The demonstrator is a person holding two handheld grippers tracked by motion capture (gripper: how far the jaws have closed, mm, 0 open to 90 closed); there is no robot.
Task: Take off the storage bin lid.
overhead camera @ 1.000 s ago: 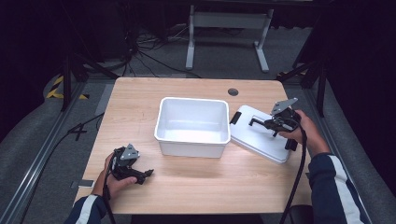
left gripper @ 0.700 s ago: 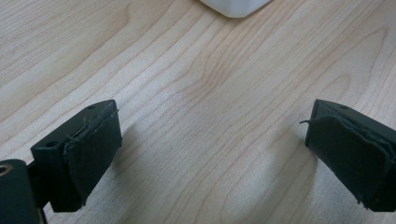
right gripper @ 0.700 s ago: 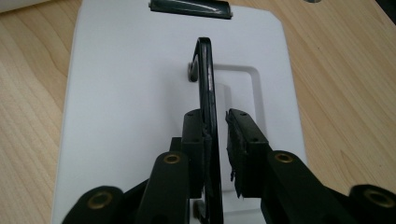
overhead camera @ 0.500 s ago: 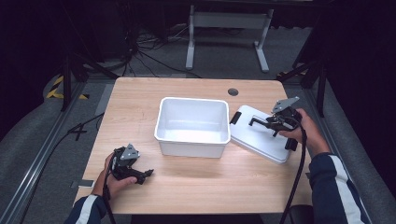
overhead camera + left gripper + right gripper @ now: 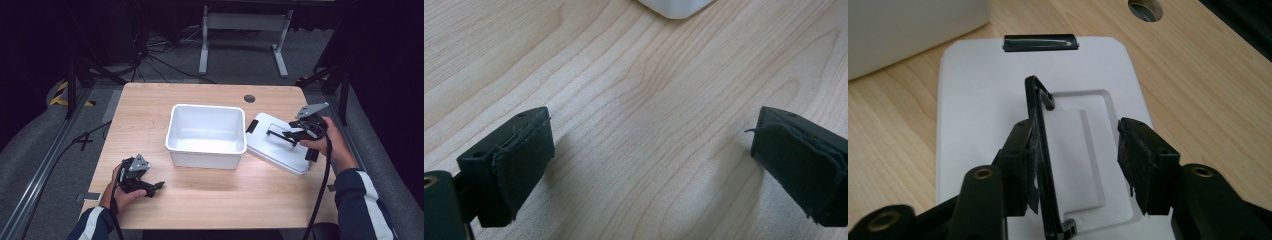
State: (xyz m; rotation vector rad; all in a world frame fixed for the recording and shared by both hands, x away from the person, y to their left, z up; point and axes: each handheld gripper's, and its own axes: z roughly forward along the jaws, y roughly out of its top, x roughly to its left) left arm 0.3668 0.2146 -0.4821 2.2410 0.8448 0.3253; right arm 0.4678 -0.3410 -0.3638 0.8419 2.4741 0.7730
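No visible shift since earlier: right tongs [image 5: 1075, 165] agape astride the lid [image 5: 278, 143] handle [image 5: 1040, 150], seemingly touching; left tongs [image 5: 649, 165] released.

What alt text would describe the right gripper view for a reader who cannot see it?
The right gripper, jaws open, straddles the raised black handle of a white lid lying flat on the wooden table. The handle touches one pad only.

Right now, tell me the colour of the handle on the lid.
Black. The handle stands raised from the white lid, clearest in the right gripper view.
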